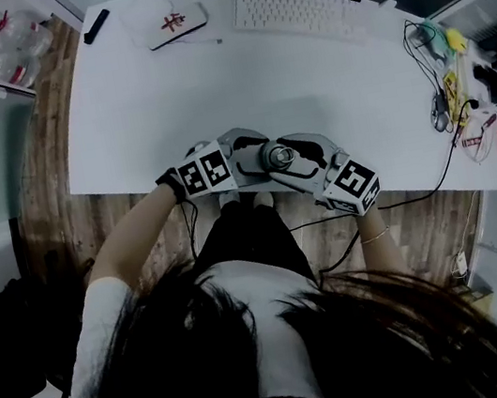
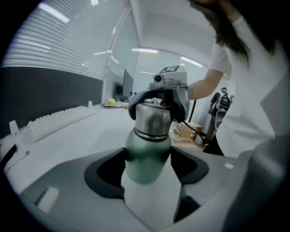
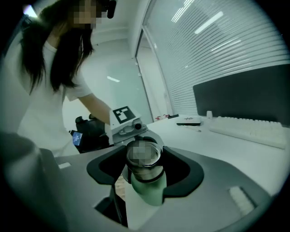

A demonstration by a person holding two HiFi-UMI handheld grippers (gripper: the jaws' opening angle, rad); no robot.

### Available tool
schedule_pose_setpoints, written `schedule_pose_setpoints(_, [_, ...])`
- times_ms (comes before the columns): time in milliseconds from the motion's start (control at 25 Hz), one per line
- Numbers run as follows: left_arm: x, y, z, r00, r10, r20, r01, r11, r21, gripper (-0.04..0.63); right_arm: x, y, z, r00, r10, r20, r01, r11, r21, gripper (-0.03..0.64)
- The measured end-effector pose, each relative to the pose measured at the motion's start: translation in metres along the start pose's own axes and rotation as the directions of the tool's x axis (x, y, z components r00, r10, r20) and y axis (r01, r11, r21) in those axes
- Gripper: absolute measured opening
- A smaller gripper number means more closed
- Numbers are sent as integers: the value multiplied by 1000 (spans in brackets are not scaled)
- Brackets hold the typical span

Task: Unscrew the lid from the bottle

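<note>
Now the hard, slippery-looking bottle point(image 2: 147, 152) is held by the left gripper point(image 2: 148, 166), its lid point(image 2: 153, 120) pinched by the right gripper point(image 3: 145, 170).

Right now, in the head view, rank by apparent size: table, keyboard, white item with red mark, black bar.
1. table
2. keyboard
3. white item with red mark
4. black bar
The three smaller ones lie along the far edge, so nearness hardly matters.
</note>
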State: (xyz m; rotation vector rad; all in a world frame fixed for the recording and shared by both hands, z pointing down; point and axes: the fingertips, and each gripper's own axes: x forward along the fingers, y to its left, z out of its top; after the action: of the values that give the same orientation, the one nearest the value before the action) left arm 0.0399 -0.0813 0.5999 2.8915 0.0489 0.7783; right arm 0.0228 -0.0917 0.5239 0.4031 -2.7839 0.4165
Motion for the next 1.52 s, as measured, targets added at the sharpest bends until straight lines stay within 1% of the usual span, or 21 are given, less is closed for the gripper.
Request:
schedule_pose_setpoints(120, [-2, -1, -1, 995, -93, -42, 95, 994, 50, 368, 3, 5, 0, 989, 136, -57, -139, 989, -56, 255])
schedule_pose_setpoints(280, [-3, -1, -2, 980, -179, -88, 188, 977, 100, 368, 5, 8, -1, 952, 280, -124, -292, 952, -89, 255])
schedule_pose_setpoints(360, [-3, -1, -2, 973, -202, -110, 214, 970, 117, 368, 6, 8, -2, 932, 326, -155, -343, 934, -95, 255])
schedule_pose_setpoints(440, [-2, -1, -3, 970, -210, -119, 225, 967, 124, 368, 7, 9, -2, 919, 354, -175, -374, 922, -97, 255])
schedule_pose_setpoints(520, [-2, -1, -3, 971, -208, -116, 222, 967, 123, 368, 7, 8, -3, 920, 349, -181, -368, 926, -87, 255])
schedule_pose_setpoints(600, [-2, 0, -3, 975, -195, -110, 208, 971, 119, 368, 7, 7, -3, 934, 312, -173, -325, 944, -56, 256])
schedule_pose_setpoints(680, [-3, 0, -4, 978, -179, -105, 190, 975, 111, 368, 7, 5, -5, 958, 246, -146, -249, 968, -5, 256])
schedule_pose_setpoints(760, [-2, 0, -4, 983, -158, -96, 167, 981, 97, 368, 3, 1, -6, 983, 145, -112, -140, 989, 50, 256])
schedule_pose_setpoints(800, [-1, 0, -3, 986, -143, -87, 150, 985, 86, 368, 0, -1, -7, 992, 84, -91, -77, 994, 80, 256])
schedule_pose_setpoints(880, [-1, 1, -3, 993, -98, -64, 102, 993, 59, 368, -6, -5, -4, 998, -48, -37, 53, 988, 146, 256])
schedule_pose_setpoints(920, [-1, 2, -2, 996, -69, -51, 72, 996, 44, 368, -8, -7, -3, 993, -115, -5, 114, 977, 180, 256])
schedule_pose_setpoints(960, [0, 3, -3, 999, -37, -38, 38, 999, 30, 368, -11, -7, -2, 983, -182, 23, 173, 962, 211, 256])
schedule_pose_setpoints(1040, [2, 5, -4, 1000, 28, -11, -28, 1000, -1, 368, -17, -7, -2, 949, -308, 61, 284, 924, 258, 256])
schedule_pose_setpoints(1120, [4, 4, -3, 996, 82, 18, -81, 996, -40, 368, -20, -6, -5, 906, -415, 77, 380, 880, 285, 256])
schedule_pose_setpoints(1200, [6, 6, -1, 990, 136, 44, -133, 988, -76, 368, -21, -7, -6, 862, -500, 84, 458, 839, 295, 256])
schedule_pose_setpoints(1320, [6, 7, -2, 976, 212, 57, -205, 972, -116, 368, -17, -7, -6, 803, -590, 88, 547, 788, 283, 256])
schedule_pose_setpoints(1440, [6, 3, 0, 967, 250, 57, -240, 959, -149, 367, -18, -10, -5, 747, -657, 97, 615, 740, 272, 255])
schedule_pose_setpoints(1520, [5, 1, 2, 963, 264, 58, -252, 954, -162, 367, -18, -12, -6, 728, -679, 95, 639, 722, 265, 255])
